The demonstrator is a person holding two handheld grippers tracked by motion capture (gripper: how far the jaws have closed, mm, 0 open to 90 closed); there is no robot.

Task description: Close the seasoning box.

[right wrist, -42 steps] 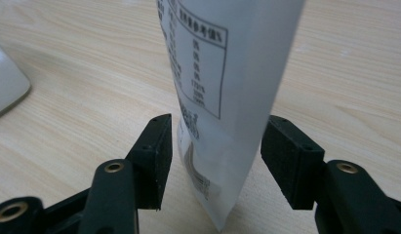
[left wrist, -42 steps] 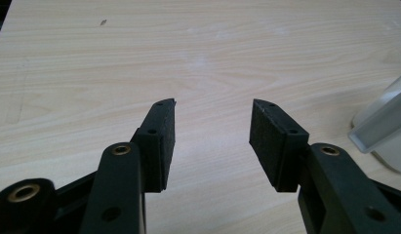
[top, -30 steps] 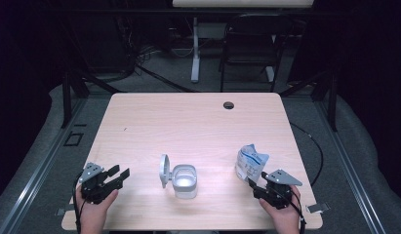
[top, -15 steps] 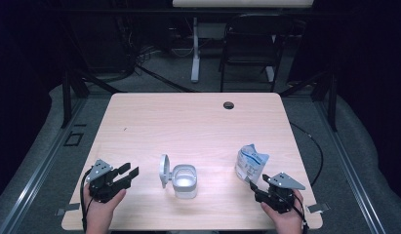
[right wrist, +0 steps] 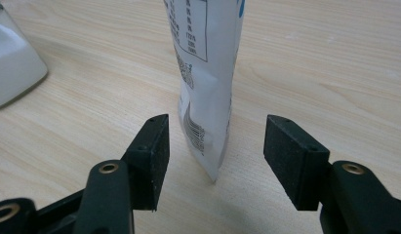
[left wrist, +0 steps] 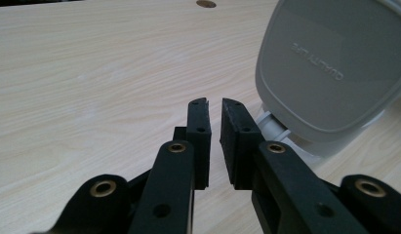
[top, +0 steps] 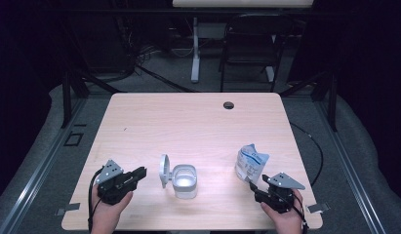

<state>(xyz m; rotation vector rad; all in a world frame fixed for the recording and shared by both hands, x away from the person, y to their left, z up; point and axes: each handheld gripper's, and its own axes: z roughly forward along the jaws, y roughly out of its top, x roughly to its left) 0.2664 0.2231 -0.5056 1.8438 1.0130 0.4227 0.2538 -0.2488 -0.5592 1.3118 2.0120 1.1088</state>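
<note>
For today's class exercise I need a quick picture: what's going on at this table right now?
A person sits at a wooden table with a gripper in each hand. The left gripper has just been closing its jaws; they stand nearly together with nothing between them, beside a grey container whose lid is flipped open. The right gripper is open, jaws either side of a standing white and blue pouch without touching it. Nothing is held yet.
</note>
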